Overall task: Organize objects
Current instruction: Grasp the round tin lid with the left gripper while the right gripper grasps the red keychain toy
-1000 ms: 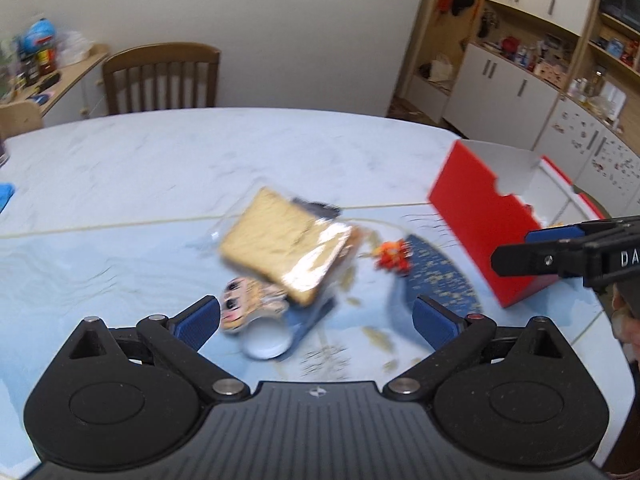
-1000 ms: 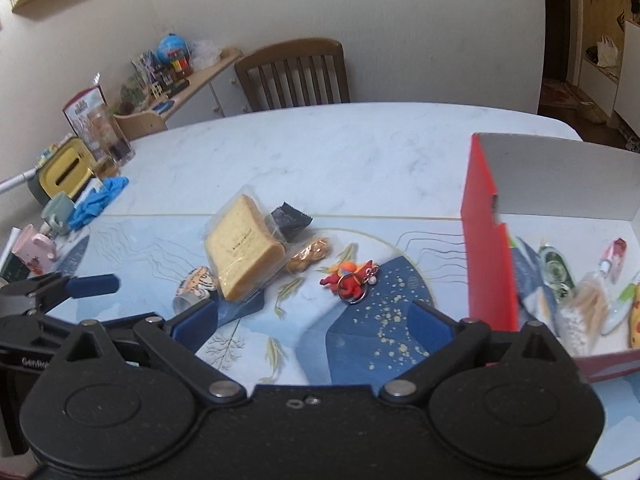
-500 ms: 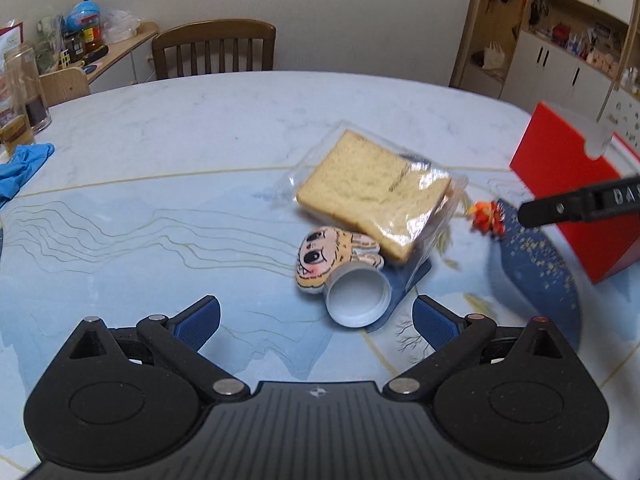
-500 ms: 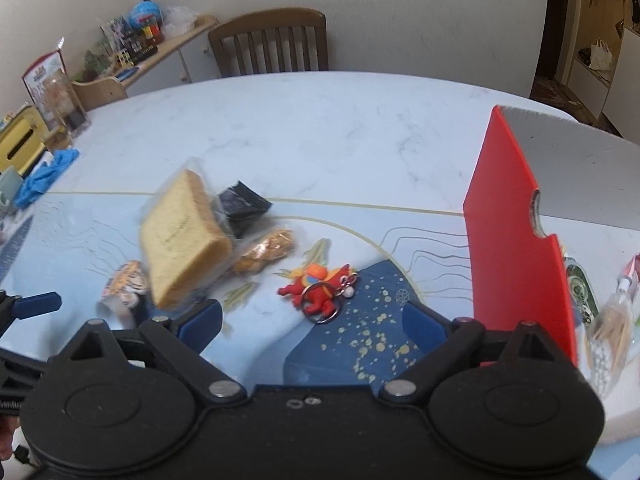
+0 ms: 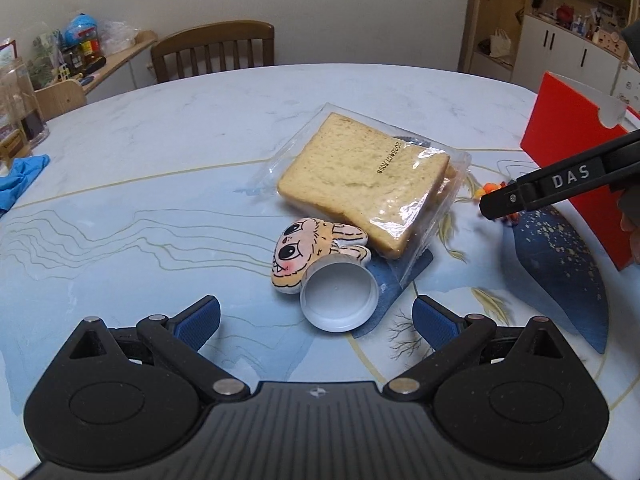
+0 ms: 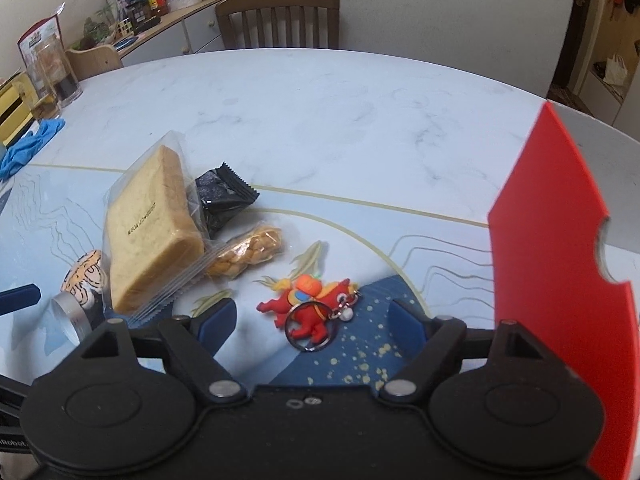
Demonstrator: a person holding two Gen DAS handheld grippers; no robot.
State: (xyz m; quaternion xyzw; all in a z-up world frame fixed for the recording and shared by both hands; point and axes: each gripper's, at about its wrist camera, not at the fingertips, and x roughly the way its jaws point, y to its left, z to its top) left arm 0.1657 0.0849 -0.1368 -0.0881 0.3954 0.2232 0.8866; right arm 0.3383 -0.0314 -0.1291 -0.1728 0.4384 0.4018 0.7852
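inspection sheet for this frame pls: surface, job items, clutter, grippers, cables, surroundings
Surface: pale marbled table with a blue printed pattern.
Job's things: bagged bread slice overlapping a cartoon plush; white cap on its side against the plush; black packet, bagged snack, red keychain figure; red box at the right edge.
Clutter: blue cloth, glass jar.
Grippers: left gripper open above the cap; right gripper with jaws closing around the keychain, pads not yet on it.
Cables: nothing seen.
Surroundings: wooden chair, cluttered sideboard, white cabinets.
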